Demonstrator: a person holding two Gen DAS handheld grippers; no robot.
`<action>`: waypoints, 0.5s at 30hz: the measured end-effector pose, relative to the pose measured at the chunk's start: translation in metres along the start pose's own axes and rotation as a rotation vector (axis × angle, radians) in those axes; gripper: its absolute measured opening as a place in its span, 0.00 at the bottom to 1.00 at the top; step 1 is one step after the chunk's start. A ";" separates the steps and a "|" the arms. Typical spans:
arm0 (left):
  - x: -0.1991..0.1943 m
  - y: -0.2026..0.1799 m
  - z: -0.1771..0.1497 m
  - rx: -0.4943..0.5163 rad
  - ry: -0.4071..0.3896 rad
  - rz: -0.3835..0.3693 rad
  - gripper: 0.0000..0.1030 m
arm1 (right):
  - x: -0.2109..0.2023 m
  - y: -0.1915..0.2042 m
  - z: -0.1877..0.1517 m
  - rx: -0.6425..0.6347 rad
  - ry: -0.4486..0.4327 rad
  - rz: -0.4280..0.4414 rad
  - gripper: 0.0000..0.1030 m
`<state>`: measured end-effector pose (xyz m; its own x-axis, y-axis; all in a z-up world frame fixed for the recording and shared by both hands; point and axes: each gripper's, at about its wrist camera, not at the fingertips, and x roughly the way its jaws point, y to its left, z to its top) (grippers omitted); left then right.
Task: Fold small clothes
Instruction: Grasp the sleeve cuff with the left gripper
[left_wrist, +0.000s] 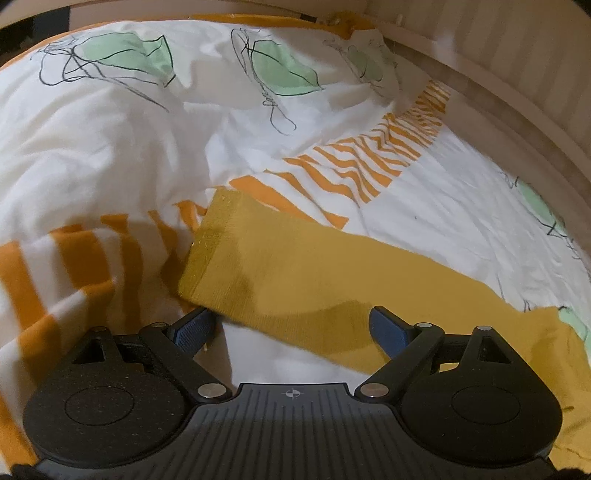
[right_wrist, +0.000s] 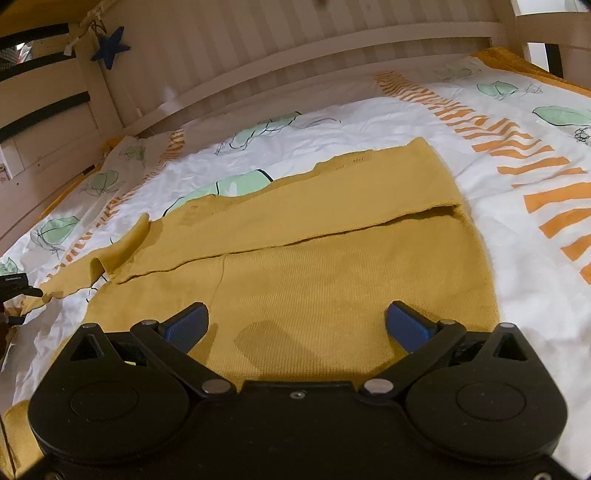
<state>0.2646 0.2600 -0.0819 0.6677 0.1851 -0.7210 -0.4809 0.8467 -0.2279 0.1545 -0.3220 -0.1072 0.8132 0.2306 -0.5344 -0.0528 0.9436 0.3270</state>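
A mustard-yellow knit sweater (right_wrist: 314, 258) lies flat on the bed, one side folded over its body along a long edge. Its sleeve (left_wrist: 295, 266) stretches across the left wrist view, ribbed cuff (left_wrist: 210, 243) at the left end. My left gripper (left_wrist: 291, 326) hangs open just over the sleeve, blue pads on either side, nothing between them. My right gripper (right_wrist: 297, 323) is open above the sweater's near body, holding nothing. The other sleeve (right_wrist: 110, 254) trails off to the left in the right wrist view.
The bed has a white duvet (left_wrist: 129, 147) printed with green leaves and orange stripes. A pale wooden bed rail (right_wrist: 277, 66) runs along the far side, with a blue star (right_wrist: 110, 48) hanging on it. Something dark (right_wrist: 16, 286) pokes in at the left edge.
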 end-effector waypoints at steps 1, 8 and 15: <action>0.002 0.000 0.001 -0.006 -0.004 0.002 0.88 | 0.001 0.000 0.000 0.001 0.001 0.001 1.00; 0.012 0.004 0.015 -0.075 -0.007 0.009 0.79 | 0.001 0.000 0.000 0.004 0.003 0.002 1.00; -0.010 -0.004 0.032 -0.075 -0.055 0.003 0.09 | 0.001 -0.002 0.003 0.020 0.012 0.012 1.00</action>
<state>0.2781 0.2705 -0.0523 0.6952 0.2168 -0.6853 -0.5232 0.8064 -0.2757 0.1573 -0.3247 -0.1056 0.8056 0.2445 -0.5397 -0.0506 0.9360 0.3484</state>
